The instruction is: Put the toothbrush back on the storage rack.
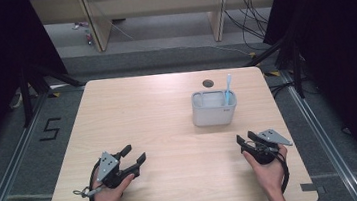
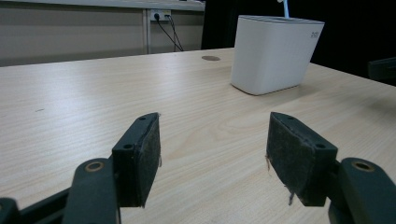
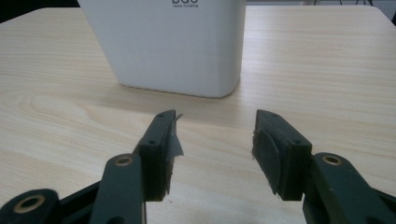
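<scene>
A white rounded holder (image 1: 214, 108) stands on the wooden table (image 1: 133, 115), right of centre, with a light blue toothbrush (image 1: 227, 89) upright in it. My left gripper (image 1: 135, 155) rests near the front left, held in a hand, its jaws open and empty. In the left gripper view the holder (image 2: 274, 53) stands far off at the upper right beyond my open gripper (image 2: 214, 154). My right gripper (image 1: 245, 137) is at the front right, open and empty, pointing at the holder. In the right gripper view the holder (image 3: 173, 44) stands close ahead of that gripper (image 3: 215, 149).
A small round grommet hole (image 1: 208, 83) sits in the table behind the holder. Beyond the far edge are desk legs, cables and dark curtains on both sides. The floor at the left bears a taped mark "5" (image 1: 50, 129).
</scene>
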